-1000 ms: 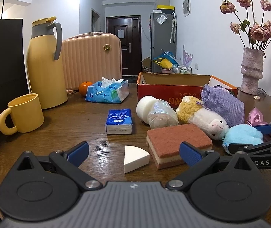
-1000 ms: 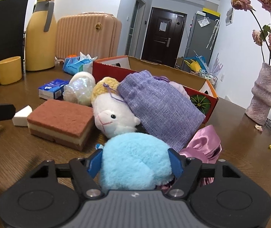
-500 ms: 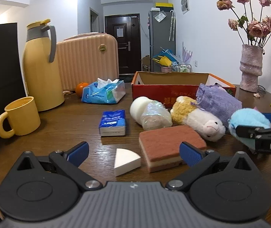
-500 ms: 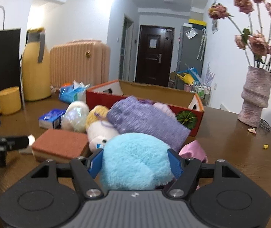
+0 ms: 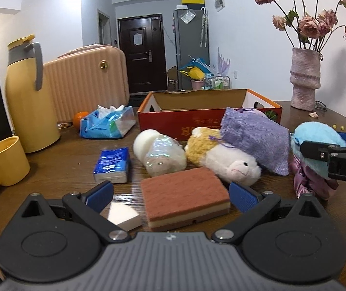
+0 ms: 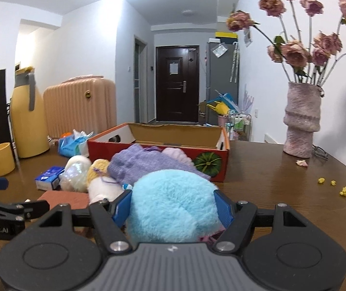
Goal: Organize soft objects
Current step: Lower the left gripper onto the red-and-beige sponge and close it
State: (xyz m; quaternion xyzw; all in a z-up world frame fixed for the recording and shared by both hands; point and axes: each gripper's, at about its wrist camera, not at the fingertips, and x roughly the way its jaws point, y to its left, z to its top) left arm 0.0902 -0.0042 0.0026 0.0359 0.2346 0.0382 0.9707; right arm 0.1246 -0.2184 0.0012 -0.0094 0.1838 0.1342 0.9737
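Note:
My right gripper (image 6: 173, 208) is shut on a fluffy blue plush (image 6: 173, 206) and holds it above the table; it also shows in the left wrist view (image 5: 316, 138). My left gripper (image 5: 171, 195) is open, its fingers either side of a brown sponge (image 5: 185, 194) on the table. A white wedge sponge (image 5: 123, 217), a sheep plush (image 5: 223, 157), a purple pouch (image 5: 255, 140), a wrapped white roll (image 5: 158, 152) and a pink satin cloth (image 5: 311, 181) lie nearby. An open red cardboard box (image 5: 185, 118) stands behind them.
A yellow mug (image 5: 5, 162), yellow thermos jug (image 5: 29, 97), tissue pack (image 5: 107, 123), small blue tissue packet (image 5: 112, 165), orange (image 5: 79, 118) and peach suitcase (image 5: 85, 82) are on the left. A vase of dried roses (image 5: 305, 80) stands far right.
My right gripper has lifted the blue plush up off the table. My left gripper has moved forward and right, so the brown sponge now lies between its fingers.

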